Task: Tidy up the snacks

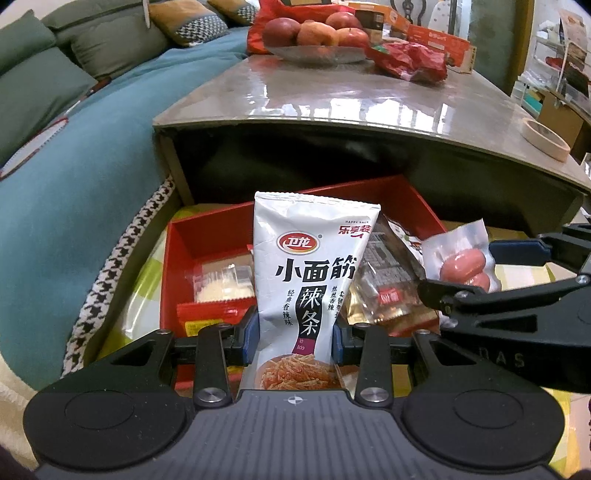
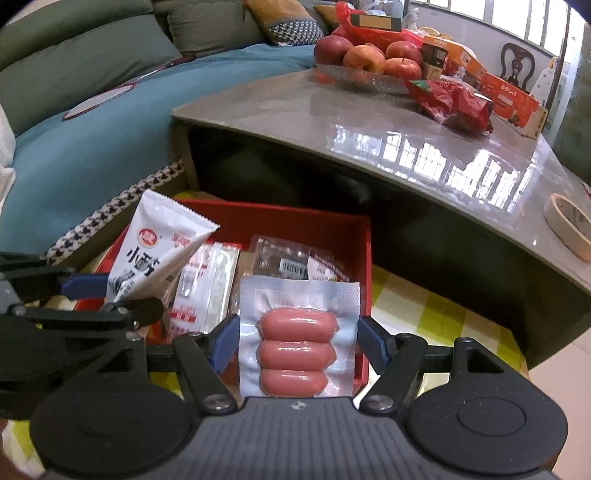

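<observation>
Bright daylight, window glare on glossy tabletop (image 2: 424, 155), fisheye-curved edges

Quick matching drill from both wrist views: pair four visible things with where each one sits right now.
1. white spicy-strip snack pouch
2. clear vacuum pack of three pink sausages
3. glass dish of red apples
4. roll of beige tape

A. far end of the glossy table
B. in the right tongs
C. near table edge, at the right
D. in the left tongs

Pairs: 1-D, 2-B, 3-A, 4-C

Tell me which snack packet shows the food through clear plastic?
The sausage packet in the right gripper; the white packet is printed, not clear.
</observation>
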{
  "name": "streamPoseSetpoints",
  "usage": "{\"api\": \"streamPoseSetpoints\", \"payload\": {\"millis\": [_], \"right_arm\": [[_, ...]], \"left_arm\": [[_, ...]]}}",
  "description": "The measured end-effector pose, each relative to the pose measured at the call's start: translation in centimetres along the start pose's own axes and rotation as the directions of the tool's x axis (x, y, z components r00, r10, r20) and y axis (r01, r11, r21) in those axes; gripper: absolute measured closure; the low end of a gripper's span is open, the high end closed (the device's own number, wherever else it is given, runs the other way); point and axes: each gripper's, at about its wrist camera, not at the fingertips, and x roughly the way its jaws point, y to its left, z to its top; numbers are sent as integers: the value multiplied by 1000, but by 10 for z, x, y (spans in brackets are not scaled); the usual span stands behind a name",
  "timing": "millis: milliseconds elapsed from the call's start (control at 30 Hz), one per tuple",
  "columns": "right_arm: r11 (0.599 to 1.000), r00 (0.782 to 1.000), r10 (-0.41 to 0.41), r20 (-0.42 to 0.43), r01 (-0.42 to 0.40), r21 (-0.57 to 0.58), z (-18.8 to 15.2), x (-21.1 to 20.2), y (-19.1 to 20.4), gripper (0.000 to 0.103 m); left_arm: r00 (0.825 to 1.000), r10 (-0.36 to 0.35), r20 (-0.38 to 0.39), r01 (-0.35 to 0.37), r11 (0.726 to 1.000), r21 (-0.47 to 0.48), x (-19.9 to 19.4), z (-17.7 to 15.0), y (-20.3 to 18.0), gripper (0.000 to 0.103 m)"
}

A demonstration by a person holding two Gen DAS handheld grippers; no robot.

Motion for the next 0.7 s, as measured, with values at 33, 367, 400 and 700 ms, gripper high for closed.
{"api": "streamPoseSetpoints", "payload": {"millis": [33, 367, 400, 700], "right_arm": [[1000, 1000, -3, 2, 3, 0, 3, 2, -1, 28], [1000, 1000, -7, -7, 7, 13, 17, 29, -6, 28], [1000, 1000, -6, -9, 6, 15, 18, 31, -6, 28], [1000, 1000, -9, -17, 9, 15, 23, 51, -4, 28]], "left_arm": [[1000, 4, 0, -4, 1000, -1, 3, 2, 0, 58], [999, 29, -16, -29, 999, -27, 28, 16, 4, 58], [999, 31, -18, -32, 999, -30, 31, 17, 5, 58], [998, 63, -31, -64, 998, -30, 47, 18, 6, 58]]}}
